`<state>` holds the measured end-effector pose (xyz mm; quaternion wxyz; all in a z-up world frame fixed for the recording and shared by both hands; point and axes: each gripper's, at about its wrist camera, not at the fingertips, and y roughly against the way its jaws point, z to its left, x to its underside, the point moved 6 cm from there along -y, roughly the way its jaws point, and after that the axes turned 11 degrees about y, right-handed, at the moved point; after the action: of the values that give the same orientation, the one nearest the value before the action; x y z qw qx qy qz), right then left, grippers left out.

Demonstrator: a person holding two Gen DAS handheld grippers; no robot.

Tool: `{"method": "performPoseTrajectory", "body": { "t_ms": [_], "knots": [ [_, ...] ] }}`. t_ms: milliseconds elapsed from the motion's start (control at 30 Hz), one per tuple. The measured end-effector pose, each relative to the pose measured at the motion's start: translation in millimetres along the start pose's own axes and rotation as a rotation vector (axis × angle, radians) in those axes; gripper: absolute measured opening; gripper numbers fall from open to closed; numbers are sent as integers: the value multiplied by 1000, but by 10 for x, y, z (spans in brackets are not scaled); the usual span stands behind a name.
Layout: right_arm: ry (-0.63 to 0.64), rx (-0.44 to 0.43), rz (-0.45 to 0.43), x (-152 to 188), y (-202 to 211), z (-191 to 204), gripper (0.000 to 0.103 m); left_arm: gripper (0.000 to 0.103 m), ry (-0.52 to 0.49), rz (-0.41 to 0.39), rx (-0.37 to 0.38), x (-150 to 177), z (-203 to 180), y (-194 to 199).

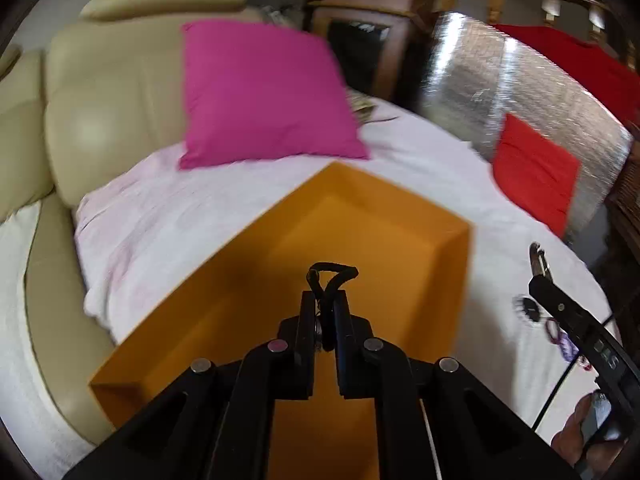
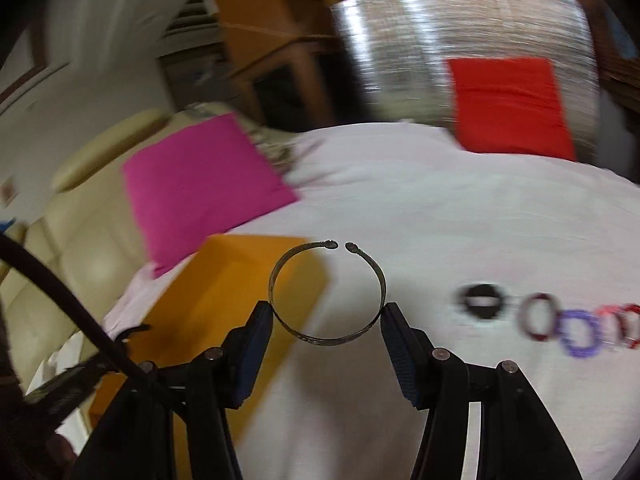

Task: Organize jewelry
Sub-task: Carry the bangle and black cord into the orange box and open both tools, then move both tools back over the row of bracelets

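Observation:
An orange tray [image 1: 392, 208] lies on the white cloth [image 1: 224, 200], and my left gripper [image 1: 325, 312] hangs over its inside, shut on a thin black cord bracelet [image 1: 332, 269] that loops out past the fingertips. In the right wrist view my right gripper [image 2: 327, 316] is shut on an open metal bangle [image 2: 276, 268], held by its two sides, over the cloth beside the orange tray [image 2: 224, 280]. Several bracelets lie on the cloth to the right: a black one [image 2: 482, 301], a dark red one [image 2: 538, 316] and a purple one [image 2: 580, 334].
A pink cushion [image 1: 264, 92] leans on the cream sofa back [image 1: 112, 108] behind the tray. A red cushion [image 2: 512, 104] rests against a silver foil panel [image 2: 440, 24] at the back right. The other gripper [image 1: 552, 284] shows at the right edge of the left wrist view.

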<state>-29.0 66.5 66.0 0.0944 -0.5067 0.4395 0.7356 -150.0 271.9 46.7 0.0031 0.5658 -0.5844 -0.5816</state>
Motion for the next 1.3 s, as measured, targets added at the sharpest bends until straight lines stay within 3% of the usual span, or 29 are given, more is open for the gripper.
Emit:
{"method": "performPoseTrajectory", "body": {
  "t_ms": [133, 300, 400, 467, 567, 733, 1000, 1300],
  "knots": [
    [85, -68, 24, 45, -244, 543, 59, 9, 2, 24, -62, 19, 225, -101],
    [141, -107, 77, 142, -480, 877, 60, 10, 0, 88, -86, 90, 368, -235],
    [144, -117, 116, 175, -621, 939, 64, 28, -6, 110, -92, 120, 391, -290],
    [144, -124, 109, 148, -652, 913, 72, 44, -9, 107, -96, 120, 393, -290],
    [147, -101, 81, 127, -562, 836, 78, 46, -16, 86, -102, 89, 363, -257],
    [67, -79, 41, 63, -429, 492, 78, 46, -47, 59, -98, 83, 233, -222],
    [-127, 67, 32, 112, -50, -589, 76, 47, -122, -46, -77, 65, -128, -84],
    [-375, 187, 58, 404, 515, -1821, 76, 55, -281, -123, 40, 350, -907, 119]
  ]
}}
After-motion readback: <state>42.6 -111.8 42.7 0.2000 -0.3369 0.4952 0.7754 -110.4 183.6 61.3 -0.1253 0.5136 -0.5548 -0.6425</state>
